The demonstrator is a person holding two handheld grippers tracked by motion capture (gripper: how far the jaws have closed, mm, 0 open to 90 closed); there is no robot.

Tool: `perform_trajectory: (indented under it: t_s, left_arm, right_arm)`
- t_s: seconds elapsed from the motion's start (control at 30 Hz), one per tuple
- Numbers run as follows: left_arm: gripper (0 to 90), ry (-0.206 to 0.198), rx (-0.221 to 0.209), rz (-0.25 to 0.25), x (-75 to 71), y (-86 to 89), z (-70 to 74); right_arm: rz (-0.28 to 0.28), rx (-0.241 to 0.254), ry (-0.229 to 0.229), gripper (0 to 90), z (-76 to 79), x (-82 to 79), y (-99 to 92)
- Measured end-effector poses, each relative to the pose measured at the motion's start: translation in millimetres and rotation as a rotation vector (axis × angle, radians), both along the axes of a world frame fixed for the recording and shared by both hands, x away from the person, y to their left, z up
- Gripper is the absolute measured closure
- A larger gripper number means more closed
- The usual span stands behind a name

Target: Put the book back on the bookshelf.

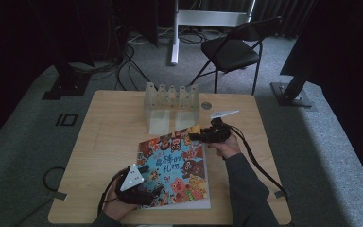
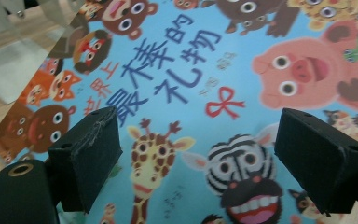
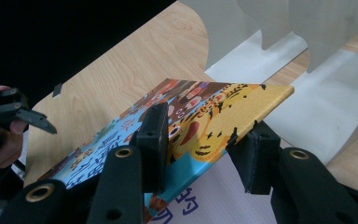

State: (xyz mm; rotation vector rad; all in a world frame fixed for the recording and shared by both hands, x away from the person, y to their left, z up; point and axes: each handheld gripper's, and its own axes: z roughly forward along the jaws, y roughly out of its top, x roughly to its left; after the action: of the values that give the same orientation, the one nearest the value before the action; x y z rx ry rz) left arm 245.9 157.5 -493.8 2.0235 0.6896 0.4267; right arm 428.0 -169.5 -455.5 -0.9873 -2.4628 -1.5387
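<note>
A colourful picture book (image 1: 175,165) with cartoon animals on its cover lies on the wooden table (image 1: 108,142). My right gripper (image 1: 194,130) is at the book's far right corner. In the right gripper view the cover (image 3: 205,121) is raised off the white page below, and my right gripper (image 3: 198,135) is shut on that corner, one jaw above it and one under. My left gripper (image 1: 157,189) hovers over the book's near left corner. It is open (image 2: 196,140), with the cover (image 2: 191,70) showing between its jaws and nothing held.
A clear plastic rack (image 1: 171,101) with upright dividers stands just beyond the book, close to the lifted corner (image 3: 307,37). A small round disc (image 1: 206,105) lies to the rack's right. A black folding chair (image 1: 231,49) stands past the table's far edge.
</note>
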Motion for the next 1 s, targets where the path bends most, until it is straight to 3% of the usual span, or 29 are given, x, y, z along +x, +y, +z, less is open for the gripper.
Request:
perform_trajectory:
  t_s: [0.27, 0.6, 1.0]
  left_arm:
    - [14.3, 0.027, -0.026, 0.030, 9.7, 11.0, -0.8]
    - [14.9, 0.055, -0.066, 0.076, 20.5, 29.2, -4.0]
    - [14.9, 0.079, -0.081, 0.107, 29.5, 39.1, -6.1]
  right_arm:
    - [-0.002, -0.012, 0.006, 60.6, 8.1, -0.2, 3.9]
    - [-0.008, -0.023, -0.036, 61.8, 21.7, -8.2, 9.0]
    - [-0.018, -0.016, -0.064, 63.1, 30.9, -18.8, 6.3]
